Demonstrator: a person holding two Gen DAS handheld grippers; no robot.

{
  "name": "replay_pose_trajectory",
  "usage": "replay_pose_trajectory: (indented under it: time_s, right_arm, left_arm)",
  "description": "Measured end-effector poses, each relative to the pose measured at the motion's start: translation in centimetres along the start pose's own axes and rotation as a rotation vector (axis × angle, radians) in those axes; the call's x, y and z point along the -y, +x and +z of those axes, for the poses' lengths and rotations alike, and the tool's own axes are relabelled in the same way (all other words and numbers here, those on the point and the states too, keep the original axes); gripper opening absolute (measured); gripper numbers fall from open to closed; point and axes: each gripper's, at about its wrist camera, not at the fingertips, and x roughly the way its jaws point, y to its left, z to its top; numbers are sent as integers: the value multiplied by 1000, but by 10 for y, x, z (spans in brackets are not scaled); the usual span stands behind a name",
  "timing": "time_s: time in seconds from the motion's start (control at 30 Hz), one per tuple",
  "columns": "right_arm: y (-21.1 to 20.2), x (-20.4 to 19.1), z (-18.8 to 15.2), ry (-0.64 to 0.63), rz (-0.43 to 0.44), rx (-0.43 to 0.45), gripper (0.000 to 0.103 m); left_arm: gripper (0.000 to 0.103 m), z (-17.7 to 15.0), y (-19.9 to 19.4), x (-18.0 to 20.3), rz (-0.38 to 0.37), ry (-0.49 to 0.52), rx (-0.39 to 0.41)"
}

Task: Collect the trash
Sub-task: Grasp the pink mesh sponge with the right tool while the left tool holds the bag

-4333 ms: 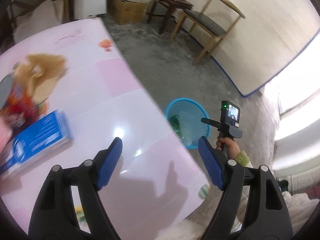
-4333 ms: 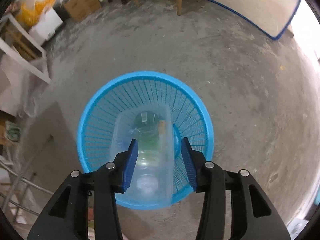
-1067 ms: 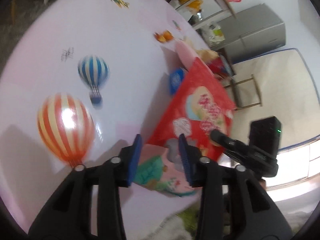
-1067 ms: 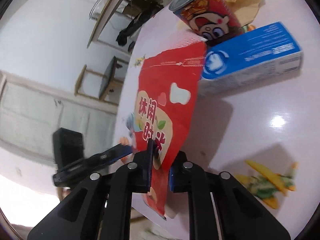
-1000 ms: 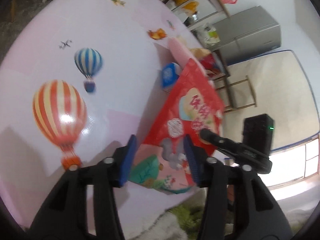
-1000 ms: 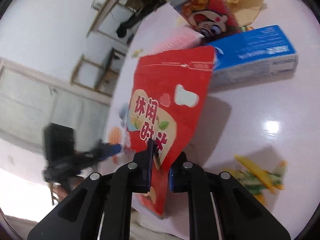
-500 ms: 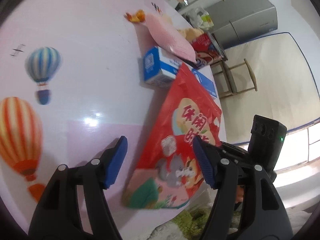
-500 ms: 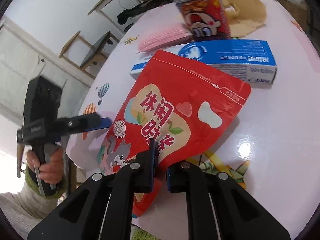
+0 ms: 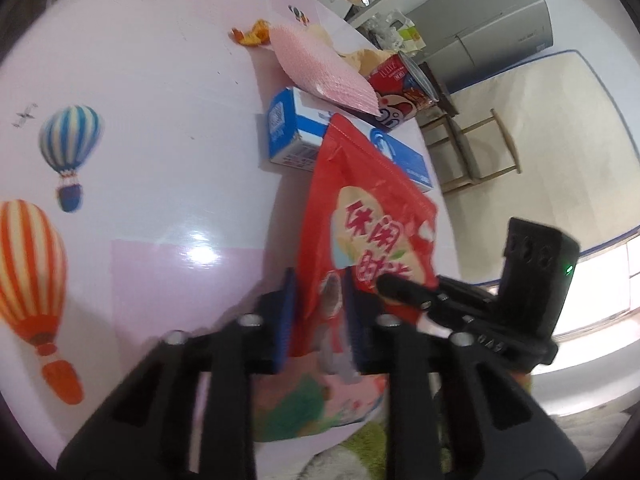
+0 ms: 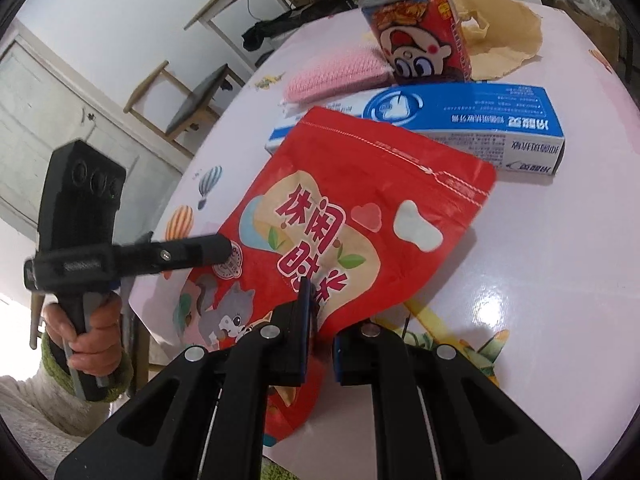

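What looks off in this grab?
Both grippers are on the same red pouch: the right gripper is shut on its edge while the left gripper straddles the bottom end, pads not clearly pressing. The pouch is lifted and tilted off the table, not flat.

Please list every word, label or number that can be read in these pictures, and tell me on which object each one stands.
"休闲时": large red characters on the red pouch; a fourth character is partly hidden behind the right gripper.
Blue box: white Chinese print, upside down and too small to read.
Red can: lettering near its top, too blurred to read.
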Motion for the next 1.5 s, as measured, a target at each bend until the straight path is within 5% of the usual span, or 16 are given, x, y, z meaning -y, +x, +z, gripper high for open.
replay_pose_trajectory:
  time_s: [0.17, 0.37, 0.6, 0.77, 0.87, 0.97, 1.13, 1.5]
  right_arm:
    - [-7, -2, 1, -7, 16, 5, 17]
    - [-44, -5, 15, -57, -47, 44, 42]
    - [-97, -43, 95, -172, -32, 119, 70]
    - [-51, -87, 185, -216, -71, -89, 87]
    - [-1, -100, 216, -231, -106, -241, 89]
    - [58, -89, 237, -183, -230, -406, 89]
    - [115, -58, 249, -117, -412, -556, 89]
    - [157, -51, 234, -164, -500, -701, 89]
  left_arm:
    - [6, -6, -10, 2, -5, 11, 27]
    - [5, -17, -28, -5, 18, -7, 85]
    - [5, -34, -47, -21, 60, -49, 139]
    - [5, -43, -54, -28, 73, -81, 176]
    - [5, -46, -55, -30, 88, -95, 195]
    - [5, -48, -57, -33, 104, -113, 208]
    - [5, -50, -63, -41, 86, -165, 214]
    - [5, -55, -67, -54, 49, -206, 215]
